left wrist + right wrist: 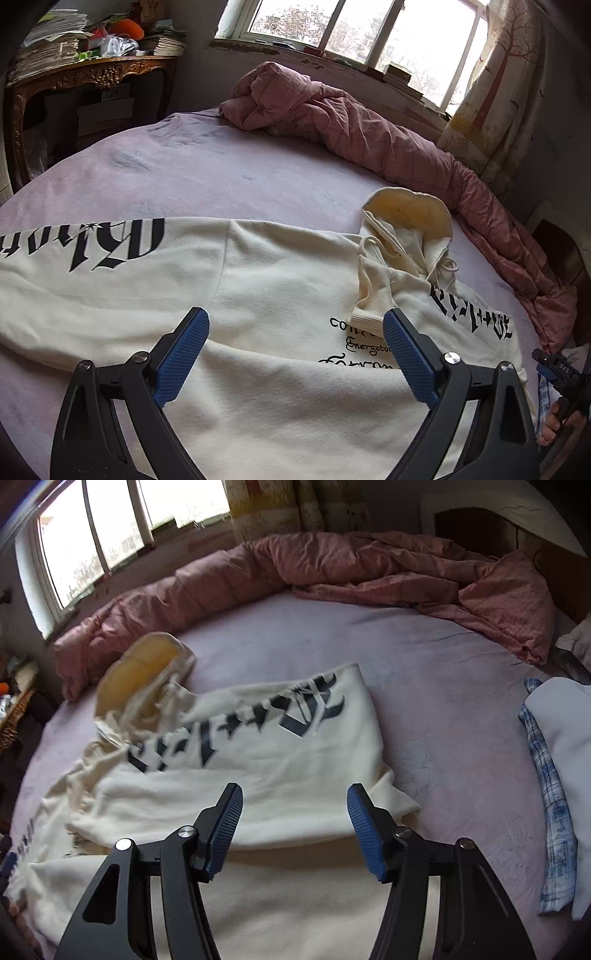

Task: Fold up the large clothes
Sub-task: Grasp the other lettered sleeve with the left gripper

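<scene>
While cream hoodie point(280, 288) lies spread front-up on pink bedsheet point(221, 177), long axis runs sleeve to sleeve across bed, hood point(410, 218) toward crumpled pink duvet point(369, 136) at window side. Right sleeve point(280, 716) folded in over chest, ribbed cuff point(369, 295) near drawstrings. Left gripper point(295, 350) open above chest, nothing between jaws. Right gripper point(295, 830) open, empty, over folded sleeve. Left view alone: extended left sleeve point(81, 258), carved desk point(92, 74). Right view alone: plaid garment point(550, 786).
</scene>
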Tool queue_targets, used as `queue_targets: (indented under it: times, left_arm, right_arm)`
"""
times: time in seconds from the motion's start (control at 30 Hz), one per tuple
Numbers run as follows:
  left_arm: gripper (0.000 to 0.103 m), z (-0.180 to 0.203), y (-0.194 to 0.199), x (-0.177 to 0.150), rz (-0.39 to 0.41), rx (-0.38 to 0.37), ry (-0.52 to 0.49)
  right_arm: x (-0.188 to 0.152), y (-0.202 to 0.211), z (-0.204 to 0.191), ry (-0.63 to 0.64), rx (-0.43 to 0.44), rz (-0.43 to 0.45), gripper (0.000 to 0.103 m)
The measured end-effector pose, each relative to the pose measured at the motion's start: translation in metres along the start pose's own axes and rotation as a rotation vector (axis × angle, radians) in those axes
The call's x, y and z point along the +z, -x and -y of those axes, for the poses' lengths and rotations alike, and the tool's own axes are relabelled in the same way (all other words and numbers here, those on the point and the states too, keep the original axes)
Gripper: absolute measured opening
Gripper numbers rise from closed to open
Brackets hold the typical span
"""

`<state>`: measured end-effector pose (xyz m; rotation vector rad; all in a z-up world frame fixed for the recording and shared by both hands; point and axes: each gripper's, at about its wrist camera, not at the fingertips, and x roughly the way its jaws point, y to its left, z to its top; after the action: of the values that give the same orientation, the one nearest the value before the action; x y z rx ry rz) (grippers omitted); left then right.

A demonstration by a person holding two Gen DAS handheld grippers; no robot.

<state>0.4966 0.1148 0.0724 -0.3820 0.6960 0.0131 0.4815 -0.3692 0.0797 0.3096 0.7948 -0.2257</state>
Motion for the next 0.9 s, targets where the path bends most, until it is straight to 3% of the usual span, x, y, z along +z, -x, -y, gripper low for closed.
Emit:
queue_targets:
  times: [0.13, 0.23, 0.37, 0.47, 0.57, 0.77, 0.9]
  left_arm:
    - [0.096, -0.036, 0.031, 0.004, 0.022, 0.021, 0.132]
    - [0.097, -0.084, 0.044, 0.001, 0.033, 0.075, 0.365]
    - [0.096, -0.159, 0.03, -0.02, -0.043, -0.006, 0.706]
    - [0.091, -0.194, 0.021, -0.041, -0.074, 0.037, 0.862]
    - [0.089, -0.2, 0.023, -0.043, -0.05, 0.034, 0.887]
    - [0.088, -0.218, 0.034, -0.037, 0.042, 0.126, 0.848]
    - [0.088, -0.236, 0.027, -0.022, 0.025, 0.16, 0.774]
  right_arm:
    - [0.002, 0.038, -0.02, 0.062, 0.017, 0.105, 0.075]
    - [0.001, 0.045, -0.032, 0.118, -0.008, 0.129, 0.076]
    - [0.002, 0.04, -0.029, 0.086, 0.021, 0.093, 0.076]
    - [0.001, 0.036, -0.024, 0.054, 0.049, 0.077, 0.076]
    - [0.0, 0.039, -0.028, 0.07, 0.024, 0.095, 0.076]
    - [-0.005, 0.035, -0.04, 0.116, 0.012, 0.092, 0.076]
    - [-0.009, 0.027, -0.047, 0.149, 0.02, 0.063, 0.076]
